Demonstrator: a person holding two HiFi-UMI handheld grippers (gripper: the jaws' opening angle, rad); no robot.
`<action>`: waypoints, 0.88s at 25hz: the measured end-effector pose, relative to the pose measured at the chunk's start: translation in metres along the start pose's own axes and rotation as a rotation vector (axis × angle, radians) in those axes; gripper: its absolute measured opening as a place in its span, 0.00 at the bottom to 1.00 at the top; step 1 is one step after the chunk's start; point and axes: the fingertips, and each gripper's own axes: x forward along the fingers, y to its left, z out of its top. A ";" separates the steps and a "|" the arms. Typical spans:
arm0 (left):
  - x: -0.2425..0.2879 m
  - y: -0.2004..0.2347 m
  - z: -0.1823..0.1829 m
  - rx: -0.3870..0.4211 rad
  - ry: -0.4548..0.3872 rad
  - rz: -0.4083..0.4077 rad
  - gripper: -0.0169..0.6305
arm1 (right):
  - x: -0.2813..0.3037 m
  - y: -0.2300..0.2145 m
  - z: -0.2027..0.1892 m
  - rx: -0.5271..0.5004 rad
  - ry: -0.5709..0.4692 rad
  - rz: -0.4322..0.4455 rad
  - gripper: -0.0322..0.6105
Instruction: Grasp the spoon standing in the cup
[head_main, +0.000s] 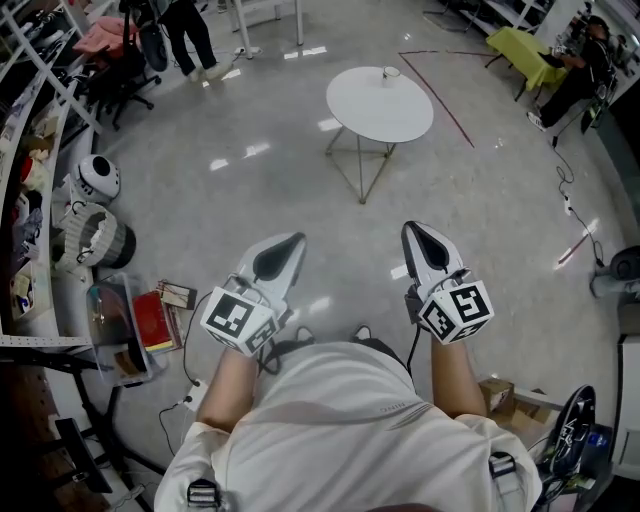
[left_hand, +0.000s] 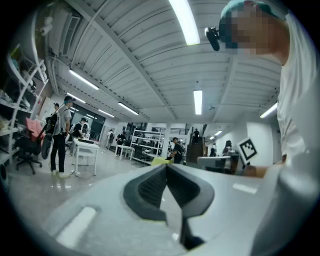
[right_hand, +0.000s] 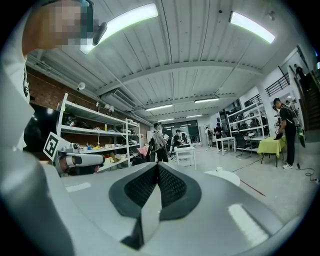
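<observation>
A small cup (head_main: 391, 72) stands on the far edge of a round white table (head_main: 380, 108) several steps ahead; the spoon in it is too small to make out. The right gripper view shows the same cup (right_hand: 218, 170) and table (right_hand: 235, 177) low at right. Both grippers are held at waist height, far short of the table. My left gripper (head_main: 289, 244) is shut with nothing in it, its jaws meeting (left_hand: 166, 168). My right gripper (head_main: 416, 231) is also shut and empty (right_hand: 158, 166).
Grey polished floor lies between me and the table. Shelving and clutter line the left side, with a white round device (head_main: 97, 178), a bin (head_main: 100, 238) and a red box (head_main: 152, 320). A person stands at the back left (head_main: 188, 35); another sits by a yellow-green table (head_main: 522, 48).
</observation>
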 end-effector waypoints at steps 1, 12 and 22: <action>-0.005 0.008 -0.001 -0.002 -0.001 0.000 0.03 | 0.007 0.006 0.000 -0.007 -0.003 0.000 0.05; 0.007 0.066 -0.017 -0.023 0.030 -0.021 0.03 | 0.062 0.007 -0.022 0.007 0.031 -0.030 0.05; 0.097 0.100 0.007 0.024 0.019 0.023 0.03 | 0.124 -0.076 0.004 0.009 -0.012 0.019 0.05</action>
